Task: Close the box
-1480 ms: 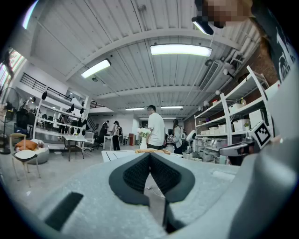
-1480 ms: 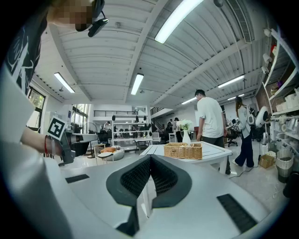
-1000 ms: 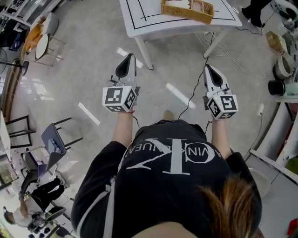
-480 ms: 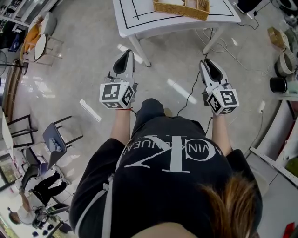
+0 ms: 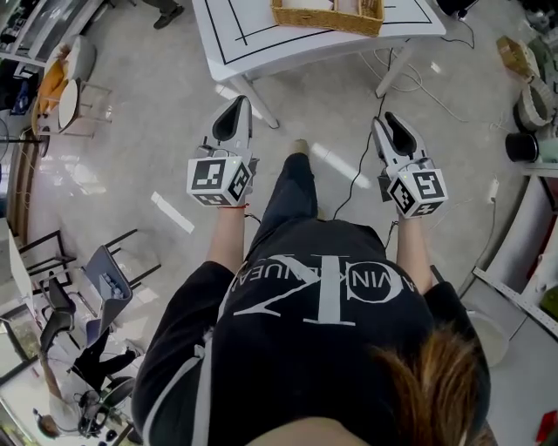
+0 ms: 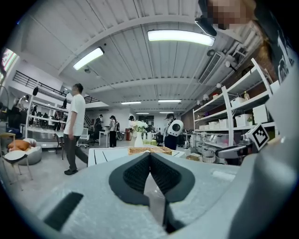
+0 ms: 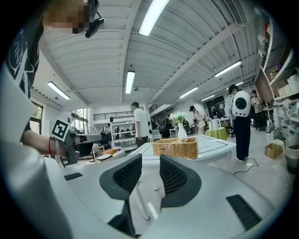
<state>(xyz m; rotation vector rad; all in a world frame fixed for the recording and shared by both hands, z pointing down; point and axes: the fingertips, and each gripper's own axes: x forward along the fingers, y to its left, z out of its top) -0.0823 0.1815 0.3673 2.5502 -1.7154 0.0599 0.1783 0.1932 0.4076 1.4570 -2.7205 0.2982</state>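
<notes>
At the top edge of the head view, the wicker box [image 5: 327,15] sits on the white bench [image 5: 235,39], cut off by the frame so only its near side shows. It rests inside the black lines drawn on the bench top. In the right gripper view the box [image 7: 180,147] stands straight ahead beyond your fingers, with a white vase of flowers [image 7: 181,128] behind it. In the left gripper view the box [image 6: 149,150] shows just above the tips. From these angles you cannot tell how its lid lies.

Both your grippers are well short of the bench, held out over the pale floor [image 5: 131,131] and pointing toward the top of the frame. Your left gripper [image 5: 237,104] has its fingers pressed together tip to tip, with nothing between them. Your right gripper [image 5: 386,122] has its fingers opening, a narrow gap between the ribbed pads, and that gap holds nothing but the view of the bench beyond.

Between the two grippers, one of your legs [image 5: 292,187] reaches forward. A black cable [image 5: 359,174] trails across the floor beside the bench leg [image 5: 261,103]. At the lower left of the head view stands a chair [image 5: 105,279], and shelves [image 7: 280,93] fill the right side of the right gripper view.
</notes>
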